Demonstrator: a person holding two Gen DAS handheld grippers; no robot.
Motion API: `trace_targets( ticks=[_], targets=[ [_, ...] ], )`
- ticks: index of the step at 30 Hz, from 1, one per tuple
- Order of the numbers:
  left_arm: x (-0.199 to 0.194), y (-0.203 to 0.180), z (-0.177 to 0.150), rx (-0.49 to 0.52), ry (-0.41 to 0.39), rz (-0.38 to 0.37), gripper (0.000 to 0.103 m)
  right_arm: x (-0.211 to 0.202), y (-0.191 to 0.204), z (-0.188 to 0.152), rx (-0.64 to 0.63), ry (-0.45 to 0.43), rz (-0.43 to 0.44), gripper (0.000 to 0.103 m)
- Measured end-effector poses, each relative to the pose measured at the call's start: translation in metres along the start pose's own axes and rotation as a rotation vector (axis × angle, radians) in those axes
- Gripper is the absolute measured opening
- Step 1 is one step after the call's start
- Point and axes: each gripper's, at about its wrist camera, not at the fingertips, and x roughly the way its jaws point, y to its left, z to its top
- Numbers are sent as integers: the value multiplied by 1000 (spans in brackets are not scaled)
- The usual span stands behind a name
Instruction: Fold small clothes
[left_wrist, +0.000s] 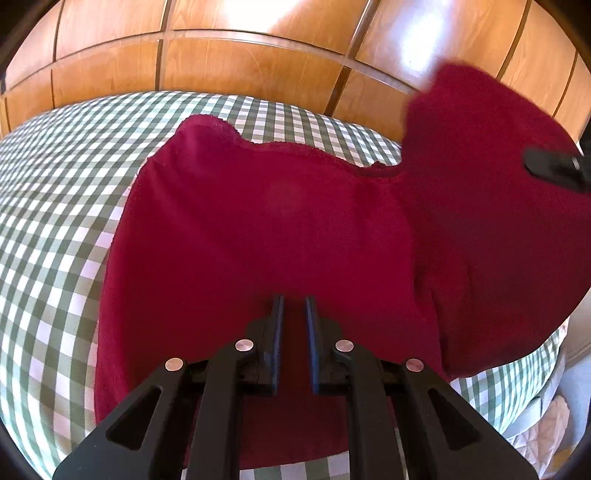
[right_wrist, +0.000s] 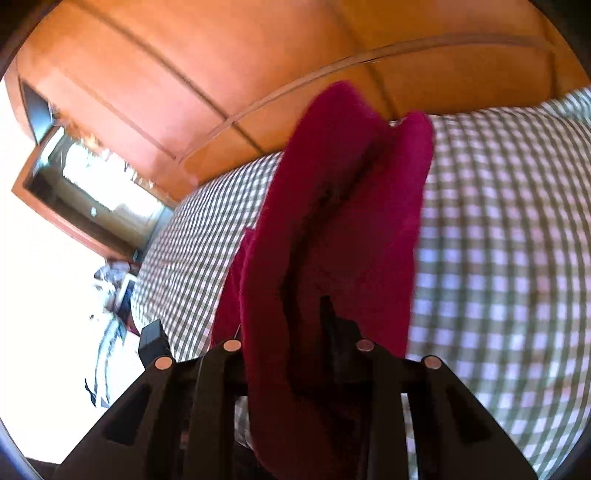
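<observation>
no readable text, labels or numbers

A green-and-white checked sheet covers the bed, wooden panels rise behind it, and a bright window sits alongside.

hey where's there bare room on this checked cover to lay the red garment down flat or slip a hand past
Bare green-and-white checked cover lies left of the dark red knit garment, out to the cover's edge, plus a strip behind it before the wooden panelled headboard. The left gripper sits over the spread cloth. It is crowded on the right, where the right gripper lifts a bunched fold.
</observation>
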Motion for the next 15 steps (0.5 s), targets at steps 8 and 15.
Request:
trace_targets(
  ticks=[8, 15],
  targets=[
    [-7, 15, -4, -77, 6, -89, 9, 88, 50, 5, -90, 177, -79, 23],
    [-42, 39, -16, -97, 21, -133, 9, 135, 82, -7, -182, 247, -159, 23]
  ],
)
